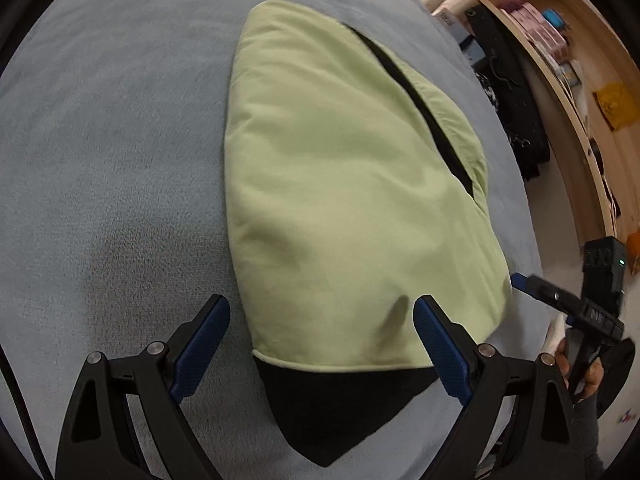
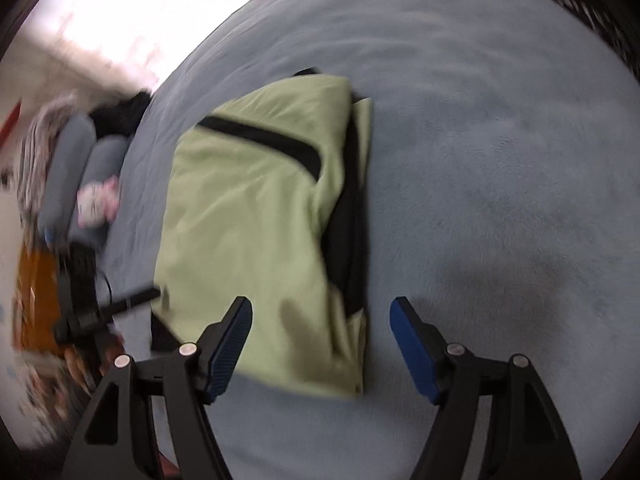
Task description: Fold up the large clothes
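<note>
Pale green fabric with black trim makes up the folded garment (image 1: pixel 340 200), which lies flat on a grey-blue fleece blanket (image 1: pixel 100 160) covering a bed. In the left wrist view, the left gripper (image 1: pixel 322 344) hangs just above the garment's near end, its blue-padded fingers (image 1: pixel 200 344) spread wide apart and holding nothing. Between them a black panel of the garment pokes out from under the green layer in a point. A black strip runs diagonally across the green cloth farther away. At the right edge the right gripper (image 1: pixel 520 280) reaches in, its blue tip just beside the garment's right border, with the person's hand (image 1: pixel 580 364) on its handle. A wooden shelf unit (image 1: pixel 568 60) with boxes stands beyond the bed.

In the right wrist view, which is somewhat blurred, the right gripper (image 2: pixel 320 344) also has its fingers (image 2: pixel 416 348) wide apart and empty, hovering over the near right corner of the garment (image 2: pixel 248 216). The black lining shows along the garment's right fold. The left gripper (image 2: pixel 152 294) appears at the left, its tip at the garment's left border. Grey pillows (image 2: pixel 76 160) lie beyond the bed's edge.
</note>
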The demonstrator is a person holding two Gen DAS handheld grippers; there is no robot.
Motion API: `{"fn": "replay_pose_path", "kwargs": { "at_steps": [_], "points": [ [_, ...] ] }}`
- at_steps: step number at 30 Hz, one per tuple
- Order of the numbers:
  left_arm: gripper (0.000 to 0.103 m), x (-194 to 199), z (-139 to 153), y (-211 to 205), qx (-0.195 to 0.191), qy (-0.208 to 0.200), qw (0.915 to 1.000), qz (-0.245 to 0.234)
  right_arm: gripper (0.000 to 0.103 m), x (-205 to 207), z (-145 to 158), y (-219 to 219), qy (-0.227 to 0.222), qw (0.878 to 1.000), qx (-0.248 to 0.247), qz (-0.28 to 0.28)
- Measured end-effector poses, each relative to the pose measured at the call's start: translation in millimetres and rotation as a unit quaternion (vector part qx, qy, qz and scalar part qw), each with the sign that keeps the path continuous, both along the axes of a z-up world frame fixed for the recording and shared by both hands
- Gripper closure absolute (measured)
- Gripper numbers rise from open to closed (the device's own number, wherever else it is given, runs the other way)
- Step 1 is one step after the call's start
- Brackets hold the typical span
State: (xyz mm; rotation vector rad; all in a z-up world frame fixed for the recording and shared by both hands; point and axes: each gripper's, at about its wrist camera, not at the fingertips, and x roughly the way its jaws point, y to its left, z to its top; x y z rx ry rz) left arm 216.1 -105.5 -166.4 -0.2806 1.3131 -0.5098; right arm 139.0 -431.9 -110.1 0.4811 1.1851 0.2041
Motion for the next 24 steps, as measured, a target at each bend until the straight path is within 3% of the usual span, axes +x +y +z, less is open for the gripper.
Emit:
{"fn": "replay_pose_path", "kwargs": {
  "at_steps": [2,4,5,8,11,13,17,20,22,24],
  "points": [
    [0.011,-2,3,-3,0.002,-0.005,1.0,-0.005,0.036,-6,-3,12,0.004,0.999,-0.025,0.021],
    [0.011,-2,4,-5,0.002,-0.005,1.0,-0.006,0.064,-8,-9,22,0.005,0.999,-0.035,0.04],
    [0.011,-1,4,-6,0.003,-0.004,1.0,-0.005,0.087,-8,-12,27,0.006,0.998,-0.045,0.049],
    [0.011,-1,5,-10,0.012,-0.007,0.9999,-0.007,0.098,-9,-12,41,-0.006,0.995,-0.075,0.067],
    [0.011,-5,11,-12,0.02,-0.013,0.9996,-0.018,0.1,-23,8,44,-0.018,0.996,-0.053,0.071],
    [0.011,-8,12,-10,0.027,-0.019,0.9991,-0.028,0.1,-34,18,46,-0.024,0.994,-0.067,0.08],
    [0.011,-7,5,-13,0.046,-0.013,0.9981,-0.038,0.1,-28,-18,41,0.024,0.992,-0.101,0.073],
    [0.011,-8,6,-19,0.036,-0.009,0.9981,-0.049,0.098,-23,-20,36,0.041,0.992,-0.097,0.066],
    [0.011,-10,12,-20,0.036,-0.022,0.9973,-0.061,0.088,-21,-7,33,0.033,0.993,-0.095,0.061],
    [0.011,-7,19,-22,0.037,-0.035,0.9962,-0.071,0.031,-17,7,27,0.011,0.995,-0.083,0.048]
  ]
}}
